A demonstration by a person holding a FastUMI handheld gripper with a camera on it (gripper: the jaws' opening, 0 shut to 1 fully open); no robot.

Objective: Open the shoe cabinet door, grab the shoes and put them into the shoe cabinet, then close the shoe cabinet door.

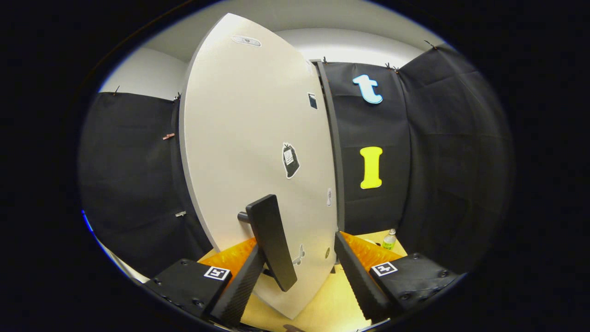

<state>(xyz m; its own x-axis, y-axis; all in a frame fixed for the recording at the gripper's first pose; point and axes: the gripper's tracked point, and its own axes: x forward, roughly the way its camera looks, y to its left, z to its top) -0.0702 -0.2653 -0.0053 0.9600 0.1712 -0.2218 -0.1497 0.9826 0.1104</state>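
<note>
Two fingers of the tool (299, 272) stand spread around the door handle (271, 240) of the shoe cabinet door (249, 138), bottle (389, 240) on the table (322, 304) beyond.

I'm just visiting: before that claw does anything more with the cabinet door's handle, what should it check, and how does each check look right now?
1. Gripper open: ok, fingers apart.
2. Handle between the fingers: ok, close to one finger.
3. Both fingers pressing the handle: not ok.
4. Cabinet door shut or ajar: cannot tell.
5. Bottle clear of the door: ok, beyond the other finger.
6. Shoes ready: cannot tell.
</note>
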